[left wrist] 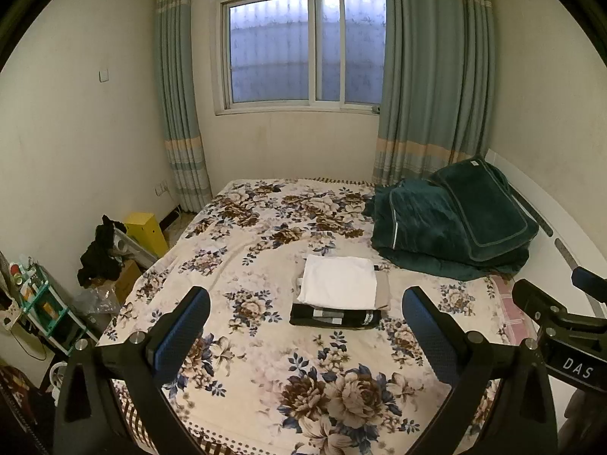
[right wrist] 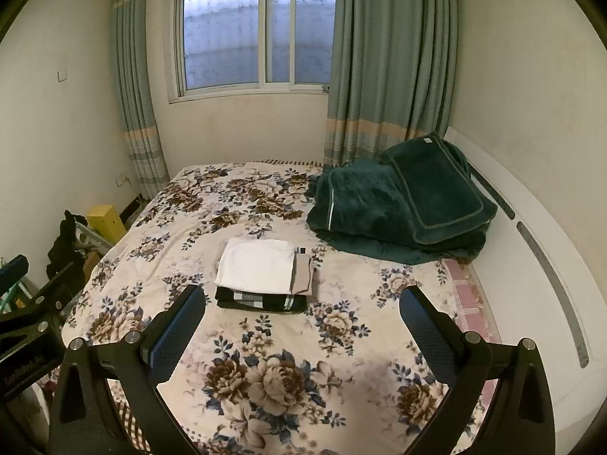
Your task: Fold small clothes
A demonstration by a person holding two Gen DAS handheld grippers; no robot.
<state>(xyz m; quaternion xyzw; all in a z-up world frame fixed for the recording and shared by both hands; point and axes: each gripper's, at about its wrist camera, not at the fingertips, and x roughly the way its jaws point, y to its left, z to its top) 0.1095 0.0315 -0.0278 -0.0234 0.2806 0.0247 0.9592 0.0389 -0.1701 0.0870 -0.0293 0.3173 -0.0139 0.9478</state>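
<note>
A small stack of folded clothes lies mid-bed on the floral sheet [left wrist: 242,265]: a white piece [left wrist: 337,282] on top, a beige one under it, a black patterned one [left wrist: 334,318] at the bottom. The stack also shows in the right wrist view [right wrist: 261,269]. My left gripper [left wrist: 305,326] is open and empty, held above the bed in front of the stack. My right gripper [right wrist: 301,322] is open and empty too, just right of the left one; its body shows in the left wrist view [left wrist: 557,318].
A dark green folded quilt [left wrist: 451,223] lies at the bed's far right against the white headboard [right wrist: 531,250]. Left of the bed stand a yellow box [left wrist: 146,229], black clothing on a rack [left wrist: 100,254] and a small shelf [left wrist: 41,303]. Window and curtains are behind.
</note>
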